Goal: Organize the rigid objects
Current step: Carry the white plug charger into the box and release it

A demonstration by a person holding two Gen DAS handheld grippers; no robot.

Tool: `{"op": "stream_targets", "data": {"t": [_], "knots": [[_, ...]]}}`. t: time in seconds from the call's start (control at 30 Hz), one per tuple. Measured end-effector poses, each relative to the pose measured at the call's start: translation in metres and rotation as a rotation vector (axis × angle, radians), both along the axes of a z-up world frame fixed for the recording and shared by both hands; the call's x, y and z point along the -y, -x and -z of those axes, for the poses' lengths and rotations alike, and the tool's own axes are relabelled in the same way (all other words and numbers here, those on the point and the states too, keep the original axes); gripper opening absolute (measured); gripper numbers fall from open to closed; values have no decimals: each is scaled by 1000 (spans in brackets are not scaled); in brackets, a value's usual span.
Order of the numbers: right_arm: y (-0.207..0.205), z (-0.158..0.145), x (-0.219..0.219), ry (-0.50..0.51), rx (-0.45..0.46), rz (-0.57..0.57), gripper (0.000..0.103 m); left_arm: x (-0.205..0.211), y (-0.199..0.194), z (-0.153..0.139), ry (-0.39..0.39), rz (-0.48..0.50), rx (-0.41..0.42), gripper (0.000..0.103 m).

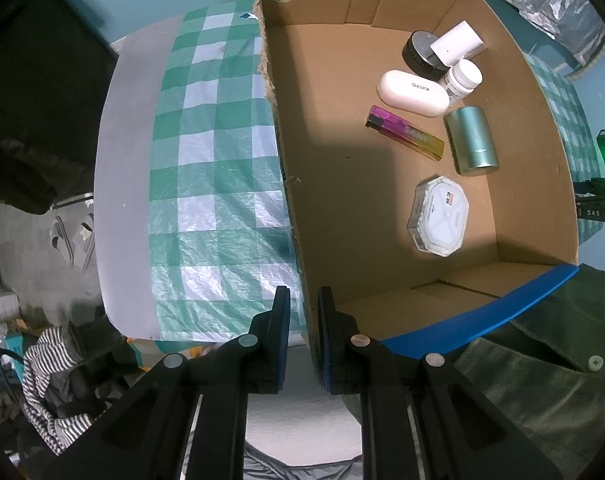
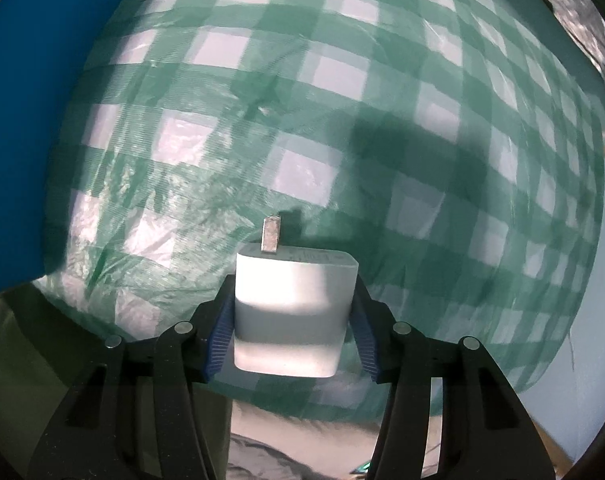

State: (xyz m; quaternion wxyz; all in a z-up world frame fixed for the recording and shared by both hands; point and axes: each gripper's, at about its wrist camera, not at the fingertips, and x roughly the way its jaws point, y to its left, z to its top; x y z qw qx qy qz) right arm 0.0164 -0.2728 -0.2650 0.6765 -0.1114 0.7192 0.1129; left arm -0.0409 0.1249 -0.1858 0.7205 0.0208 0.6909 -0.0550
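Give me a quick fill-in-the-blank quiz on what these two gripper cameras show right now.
1. The right gripper is shut on a white ____.
2. The left gripper pinches the side wall of the ____.
3. The tablecloth has a green and white ____ pattern.
4. The white pill bottle lies ____ the cardboard box.

Missing words: charger; cardboard box; checked; inside

A table [image 1: 118,184] with a pale grey top, mostly covered by a green and white checked plastic cloth [image 1: 218,184] that is creased and shiny. 1 open cardboard box [image 1: 326,160] with blue outer sides sits directly on the cloth, its torn wall edge running across the checks.
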Motion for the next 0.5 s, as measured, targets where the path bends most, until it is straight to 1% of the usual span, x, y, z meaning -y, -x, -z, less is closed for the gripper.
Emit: {"op": "stream_targets", "data": {"t": [0.23,0.33,0.4,0.5], "knots": [[-16,-16,-17,-17,20,-66,52,0,0,1,3,-7,-1,13],[-21,-26,-25,-25,28,-89,53,0,0,1,5,-6,-1,13],[-33,-34,-26,-29,32,-116,52,2,0,1,6,-6,-1,13],[-36,-45,-33,-30,42,-142,53,3,-1,1,9,-10,3,13]]}}
